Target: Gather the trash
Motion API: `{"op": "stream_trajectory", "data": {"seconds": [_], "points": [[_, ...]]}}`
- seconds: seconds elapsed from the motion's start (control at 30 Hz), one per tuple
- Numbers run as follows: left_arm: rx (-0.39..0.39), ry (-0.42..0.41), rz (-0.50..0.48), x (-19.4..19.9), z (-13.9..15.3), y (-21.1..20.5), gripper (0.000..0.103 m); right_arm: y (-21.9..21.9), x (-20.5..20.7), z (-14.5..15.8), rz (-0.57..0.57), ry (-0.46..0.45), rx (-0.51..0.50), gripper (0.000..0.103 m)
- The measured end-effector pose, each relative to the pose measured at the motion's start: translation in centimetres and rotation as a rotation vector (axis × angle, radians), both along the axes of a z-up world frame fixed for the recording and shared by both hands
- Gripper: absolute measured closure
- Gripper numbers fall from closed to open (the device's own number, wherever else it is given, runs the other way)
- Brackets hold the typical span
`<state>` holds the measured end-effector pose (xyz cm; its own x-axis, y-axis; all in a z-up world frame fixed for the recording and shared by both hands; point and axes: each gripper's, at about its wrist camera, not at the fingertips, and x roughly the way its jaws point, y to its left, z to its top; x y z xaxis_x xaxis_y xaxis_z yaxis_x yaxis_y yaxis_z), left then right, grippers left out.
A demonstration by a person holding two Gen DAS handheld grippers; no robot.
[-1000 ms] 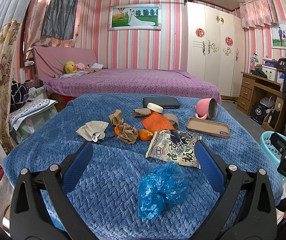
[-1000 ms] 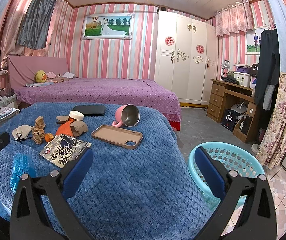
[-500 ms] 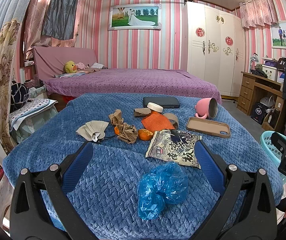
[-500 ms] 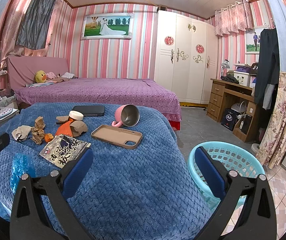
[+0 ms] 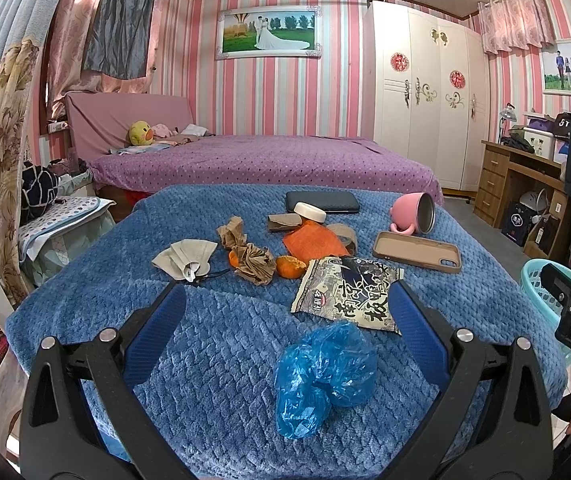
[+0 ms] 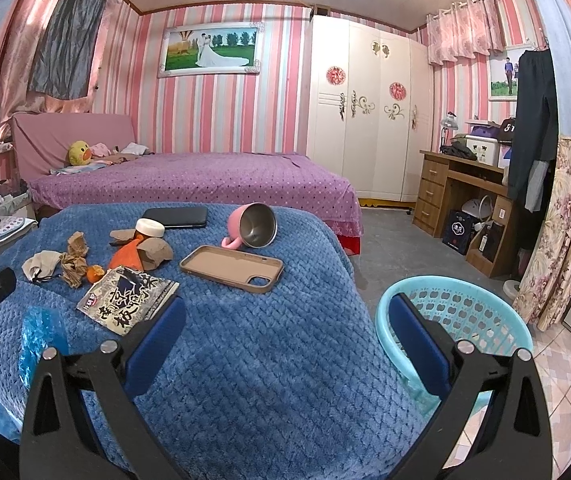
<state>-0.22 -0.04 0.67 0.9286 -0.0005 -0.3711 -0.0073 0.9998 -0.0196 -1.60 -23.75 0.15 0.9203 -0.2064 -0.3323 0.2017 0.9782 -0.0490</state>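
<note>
Litter lies on a blue blanket (image 5: 213,344): a crumpled blue plastic bag (image 5: 321,376) nearest me, a printed snack wrapper (image 5: 345,292), crumpled brown paper (image 5: 255,262), orange peel (image 5: 290,267), an orange packet (image 5: 313,240) and a face mask (image 5: 185,258). My left gripper (image 5: 287,312) hovers open just above the blue bag, holding nothing. My right gripper (image 6: 287,320) is open and empty over the blanket's right edge, with the turquoise basket (image 6: 469,320) on the floor beside its right finger. The wrapper (image 6: 129,300) sits to its left.
A pink mug (image 6: 253,226) lies on its side by a tan phone case (image 6: 231,268) and a dark tablet (image 6: 177,216). A white-lidded jar (image 5: 309,213) stands among the litter. A purple bed (image 5: 261,160) is behind, a wooden desk (image 6: 461,196) at right.
</note>
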Motion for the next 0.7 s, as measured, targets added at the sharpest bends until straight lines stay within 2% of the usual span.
{"op": "stream_trajectory", "data": {"seconds": [0.7], "points": [[0.004,0.016,0.043,0.9,-0.7,1.9,0.005,0.3,0.4,-0.4,-0.007,-0.016,0.021,0.004]]}}
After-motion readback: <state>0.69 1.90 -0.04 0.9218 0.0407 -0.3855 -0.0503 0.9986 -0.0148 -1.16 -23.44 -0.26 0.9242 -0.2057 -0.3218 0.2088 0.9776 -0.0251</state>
